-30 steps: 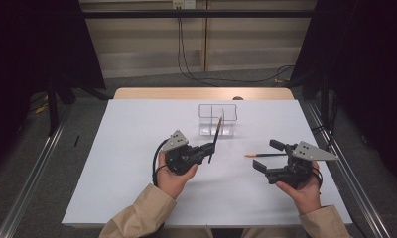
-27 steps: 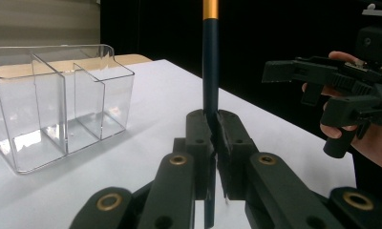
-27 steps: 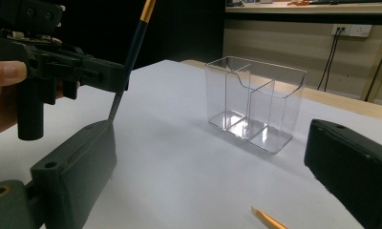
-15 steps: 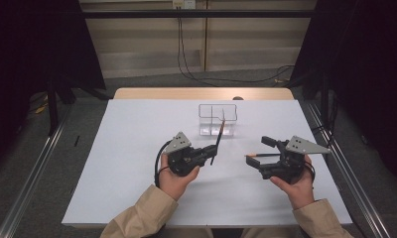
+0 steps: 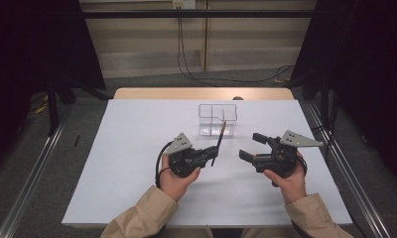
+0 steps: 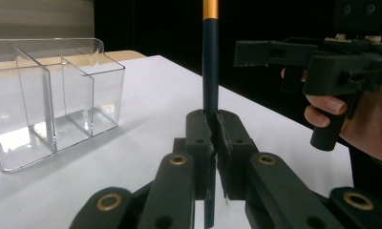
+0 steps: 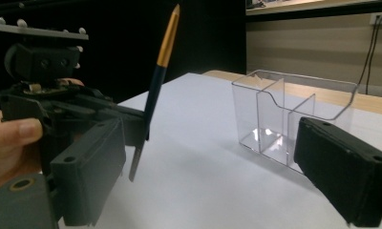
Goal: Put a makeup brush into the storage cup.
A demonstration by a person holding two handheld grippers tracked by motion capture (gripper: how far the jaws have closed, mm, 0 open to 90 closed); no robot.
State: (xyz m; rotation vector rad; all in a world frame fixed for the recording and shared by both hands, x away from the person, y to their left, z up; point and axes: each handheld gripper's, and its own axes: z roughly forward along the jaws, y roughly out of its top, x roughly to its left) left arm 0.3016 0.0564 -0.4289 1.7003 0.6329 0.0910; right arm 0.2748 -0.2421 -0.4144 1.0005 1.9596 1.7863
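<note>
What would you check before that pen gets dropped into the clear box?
1. Grip: left gripper is shut on the pen low on its barrel. Ok.
2. Pen angle: nearly upright, gold end up. Ok.
3. Clear organizer: upright, its compartments look empty. Ok.
4. Position: the pen is short of the organizer, not yet over a compartment. Not ok.
5. Right gripper: open, holding nothing, apart from the pen. Ok.
6. Which compartment is meant: cannot tell.
</note>
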